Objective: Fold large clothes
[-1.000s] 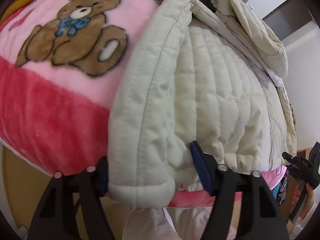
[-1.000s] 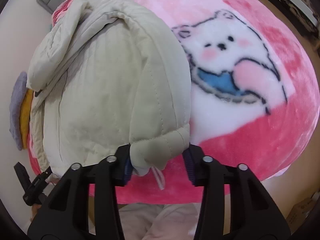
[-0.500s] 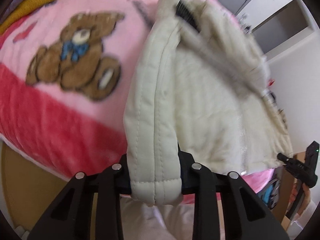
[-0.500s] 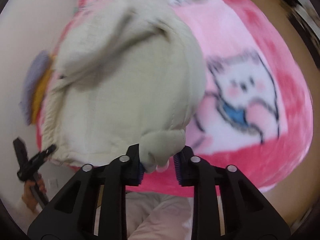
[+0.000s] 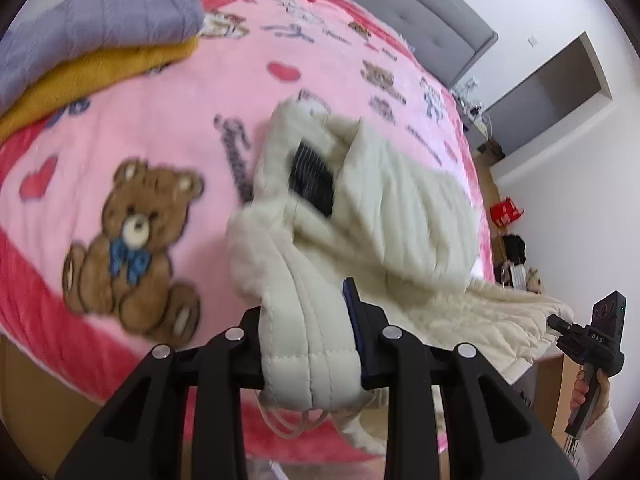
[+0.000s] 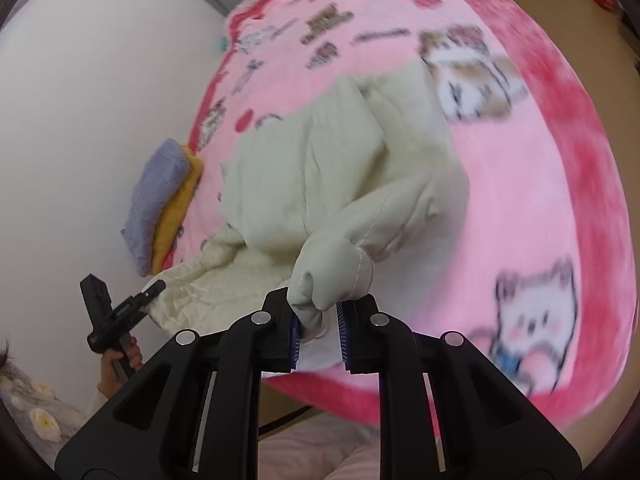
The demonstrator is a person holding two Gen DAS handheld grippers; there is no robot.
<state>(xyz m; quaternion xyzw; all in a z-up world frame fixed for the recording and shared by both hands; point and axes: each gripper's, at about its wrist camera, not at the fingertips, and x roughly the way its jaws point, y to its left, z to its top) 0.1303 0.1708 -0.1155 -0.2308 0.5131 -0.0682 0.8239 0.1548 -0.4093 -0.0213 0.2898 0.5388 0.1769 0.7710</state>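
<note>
A cream quilted jacket (image 5: 392, 208) lies on a pink cartoon blanket (image 5: 168, 112) on a bed, its bottom part lifted. My left gripper (image 5: 310, 340) is shut on the jacket's left hem corner and holds it above the bed. My right gripper (image 6: 318, 332) is shut on the jacket's right hem corner (image 6: 332, 276), also raised. The jacket (image 6: 328, 160) bunches back toward its collar, and the black neck label (image 5: 312, 178) shows. Each gripper also shows in the other's view, the right one (image 5: 588, 344) and the left one (image 6: 116, 312).
A folded stack, a purple knit (image 5: 100, 20) on a mustard one (image 5: 92, 76), sits at the bed's left side, also in the right wrist view (image 6: 160, 200). A grey headboard (image 5: 400, 4) is at the far end. Clutter and a red box (image 5: 506, 212) stand beyond the right side.
Both grippers closed on the hem corners, then lifted and pulled back from the bed. The jacket's lower part rose and bunched; more of the blanket and headboard came into view.
</note>
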